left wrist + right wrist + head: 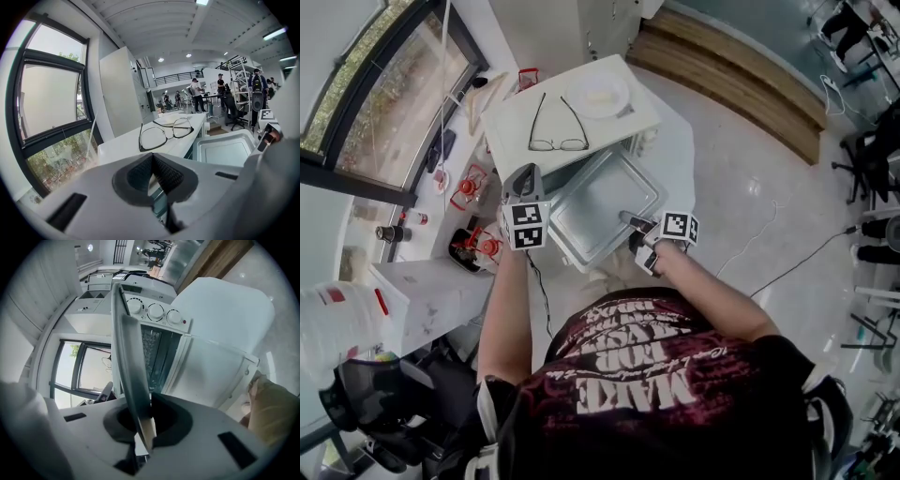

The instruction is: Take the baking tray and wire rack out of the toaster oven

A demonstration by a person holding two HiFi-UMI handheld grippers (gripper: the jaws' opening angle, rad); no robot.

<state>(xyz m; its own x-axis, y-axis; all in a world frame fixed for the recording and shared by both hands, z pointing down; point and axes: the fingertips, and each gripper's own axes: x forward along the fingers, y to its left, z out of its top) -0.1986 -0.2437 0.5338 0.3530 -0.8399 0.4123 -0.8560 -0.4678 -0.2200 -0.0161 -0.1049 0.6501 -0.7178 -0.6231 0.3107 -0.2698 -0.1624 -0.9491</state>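
At far left, beside the window, my left hand-held gripper point(525, 174) hovers at the front left corner of the white toaster oven point(511, 127), its jaws together with nothing between them. A pair of glasses point(558, 122) and a white plate point(598, 94) rest loose on the oven's top.

At centre, the baking tray point(600, 197) is drawn most of the way out of the oven's mouth, above the surface point(684, 155) that carries the oven. In the right gripper view, a grid that looks like the wire rack point(152, 350) sits inside the cavity, not yet taken out, beside the three control knobs.

At right, my right hand-held gripper point(628, 220) is clamped on the tray's near rim, the thin metal edge running straight between the pads.

The risk, as I judge it, lies in that single hold. The tray is pinched at one point on a thin lip, toward one side, so its weight could twist it in the pads once its far edge leaves the oven, and it might sag, slip or clatter onto the door. A snag on the way out could drag the whole oven forward; with my left side bracing nothing, the glasses and plate could slide off the top.
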